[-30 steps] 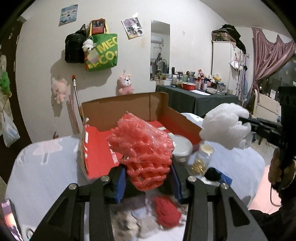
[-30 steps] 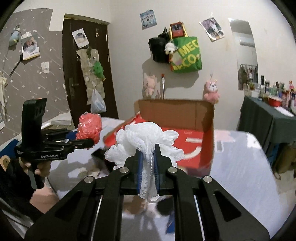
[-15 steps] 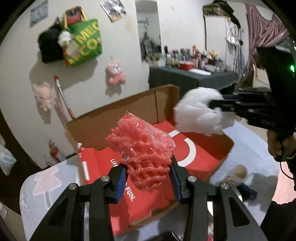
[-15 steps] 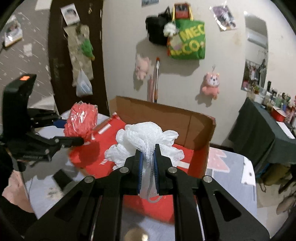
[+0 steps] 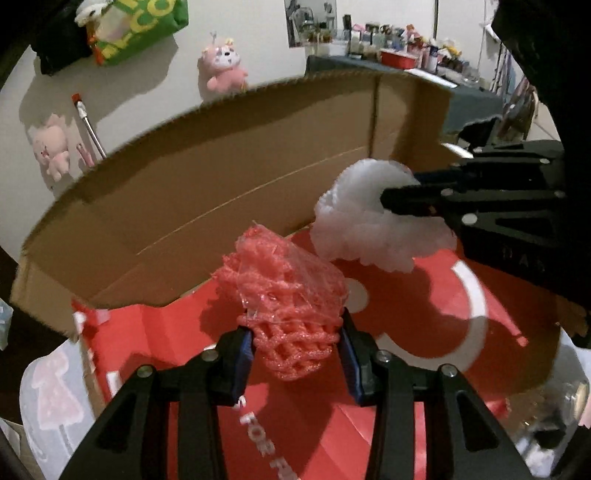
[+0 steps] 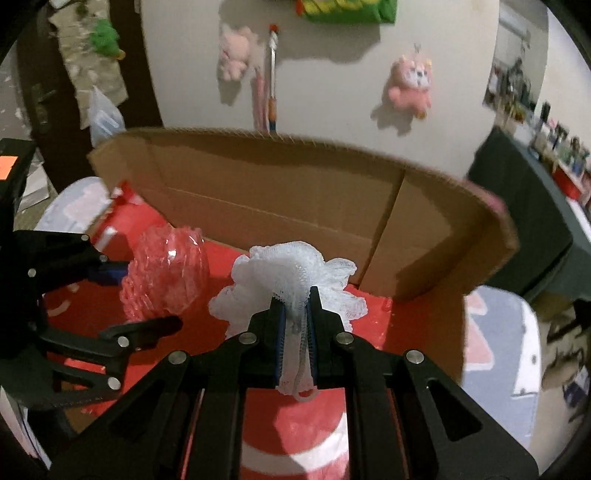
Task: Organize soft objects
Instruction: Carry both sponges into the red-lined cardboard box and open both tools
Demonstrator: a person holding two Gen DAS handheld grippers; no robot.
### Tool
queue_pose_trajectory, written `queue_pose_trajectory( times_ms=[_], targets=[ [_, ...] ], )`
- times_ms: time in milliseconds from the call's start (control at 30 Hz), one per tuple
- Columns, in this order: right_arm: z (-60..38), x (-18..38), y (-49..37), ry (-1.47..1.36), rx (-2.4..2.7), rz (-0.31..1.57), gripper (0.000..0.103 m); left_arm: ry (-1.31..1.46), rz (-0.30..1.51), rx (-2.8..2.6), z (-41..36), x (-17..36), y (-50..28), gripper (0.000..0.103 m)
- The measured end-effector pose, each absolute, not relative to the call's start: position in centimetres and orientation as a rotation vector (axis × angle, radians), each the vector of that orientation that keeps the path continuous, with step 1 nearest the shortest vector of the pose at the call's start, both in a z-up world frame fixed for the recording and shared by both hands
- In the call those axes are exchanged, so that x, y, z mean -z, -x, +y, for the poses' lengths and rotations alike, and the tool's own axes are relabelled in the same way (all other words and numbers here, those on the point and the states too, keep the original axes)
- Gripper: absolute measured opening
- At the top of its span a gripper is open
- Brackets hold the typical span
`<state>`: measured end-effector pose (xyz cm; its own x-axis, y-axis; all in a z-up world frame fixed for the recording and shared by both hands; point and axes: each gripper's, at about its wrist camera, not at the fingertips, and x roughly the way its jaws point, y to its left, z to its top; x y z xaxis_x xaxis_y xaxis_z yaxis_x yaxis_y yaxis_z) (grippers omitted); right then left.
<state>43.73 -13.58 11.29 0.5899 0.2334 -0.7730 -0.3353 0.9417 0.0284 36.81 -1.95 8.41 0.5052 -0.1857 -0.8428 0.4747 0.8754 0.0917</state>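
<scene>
Both grippers have swung in over the cardboard box [image 5: 229,192]. Left gripper [image 5: 295,350] is clamping the red mesh sponge [image 5: 284,291], right gripper [image 6: 295,332] is pinching the white bath pouf [image 6: 291,280] beside it, above the box's floor. Both look light and squashy; gripping the bunched middle seems safest.

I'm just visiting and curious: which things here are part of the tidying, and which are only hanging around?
Part of the job:
red mesh puff, in the left gripper
white mesh puff, in the right gripper
cardboard box

Just around:
pink plush toy on the wall
green bag
</scene>
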Motion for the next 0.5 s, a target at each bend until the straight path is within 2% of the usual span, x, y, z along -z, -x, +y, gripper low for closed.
queue_pose_trajectory(
  times_ms=[500],
  targets=[
    [-12.9, -10.4, -43.9, 0.111, -0.347, 0.939, 0.014, -0.312, 1.013, 0.359, -1.4, -6.7, -37.3, 0.047]
  ],
)
